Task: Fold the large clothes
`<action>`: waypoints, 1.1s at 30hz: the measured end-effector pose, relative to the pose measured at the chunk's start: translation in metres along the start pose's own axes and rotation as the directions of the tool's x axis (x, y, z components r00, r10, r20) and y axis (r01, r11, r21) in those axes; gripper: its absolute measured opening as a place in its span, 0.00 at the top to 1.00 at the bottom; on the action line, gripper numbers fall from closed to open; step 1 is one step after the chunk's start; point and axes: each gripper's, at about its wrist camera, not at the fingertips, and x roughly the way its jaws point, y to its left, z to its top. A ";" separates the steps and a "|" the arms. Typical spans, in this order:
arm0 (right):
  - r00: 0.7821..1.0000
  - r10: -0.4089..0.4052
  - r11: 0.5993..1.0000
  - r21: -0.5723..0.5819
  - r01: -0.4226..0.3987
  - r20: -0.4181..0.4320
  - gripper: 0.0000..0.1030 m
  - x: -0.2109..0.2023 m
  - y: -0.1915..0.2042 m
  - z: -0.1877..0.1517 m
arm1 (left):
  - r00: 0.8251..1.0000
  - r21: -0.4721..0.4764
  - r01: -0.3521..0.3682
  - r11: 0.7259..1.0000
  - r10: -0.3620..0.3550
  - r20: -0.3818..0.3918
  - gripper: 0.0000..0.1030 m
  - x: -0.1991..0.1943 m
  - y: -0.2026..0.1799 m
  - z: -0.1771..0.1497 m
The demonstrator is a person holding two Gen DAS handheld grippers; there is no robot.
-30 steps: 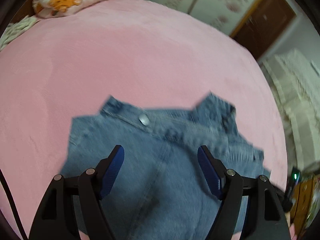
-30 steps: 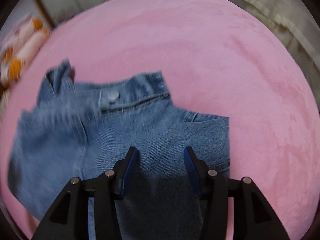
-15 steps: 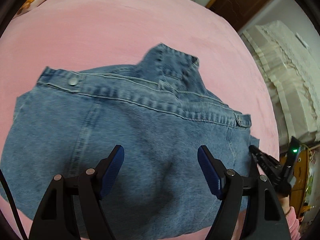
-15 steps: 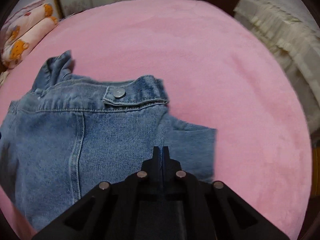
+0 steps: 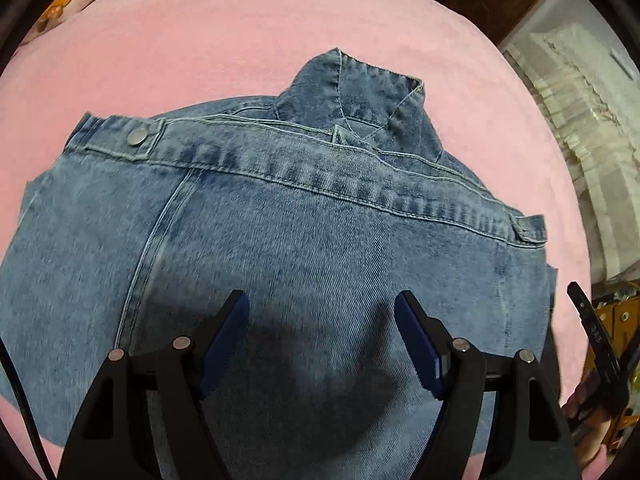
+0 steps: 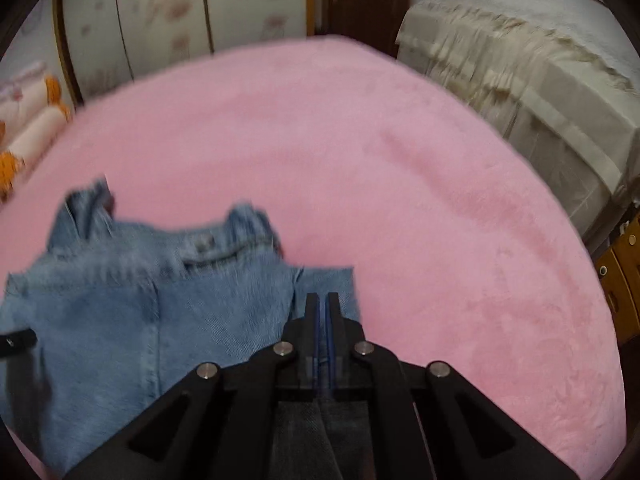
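Left wrist: denim jacket (image 5: 320,240) beneath spread fingers (image 5: 224,332).

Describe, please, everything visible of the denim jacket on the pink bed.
The denim jacket is washed blue cotton with pale stitched seams, a collar and a metal snap on a tab. It lies partly folded on the pink blanket. The left tool hovers open above it; the right tool is shut, with dark denim under its base.
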 end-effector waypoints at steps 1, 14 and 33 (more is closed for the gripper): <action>1.000 0.009 1.000 -0.006 -0.009 0.023 0.97 -0.008 -0.001 -0.001 | 1.000 -0.006 0.014 1.000 -0.014 0.004 0.37 -0.004 0.001 -0.002; 0.830 0.533 0.844 0.158 -0.512 -0.162 0.98 -0.050 0.097 -0.085 | 0.999 -0.027 0.046 0.999 -0.047 -0.018 0.76 -0.049 0.010 -0.060; 0.837 0.480 0.873 0.052 -0.485 -0.262 1.00 -0.025 0.143 -0.117 | 0.999 -0.148 -0.038 0.988 0.034 -0.032 0.89 -0.039 0.081 -0.103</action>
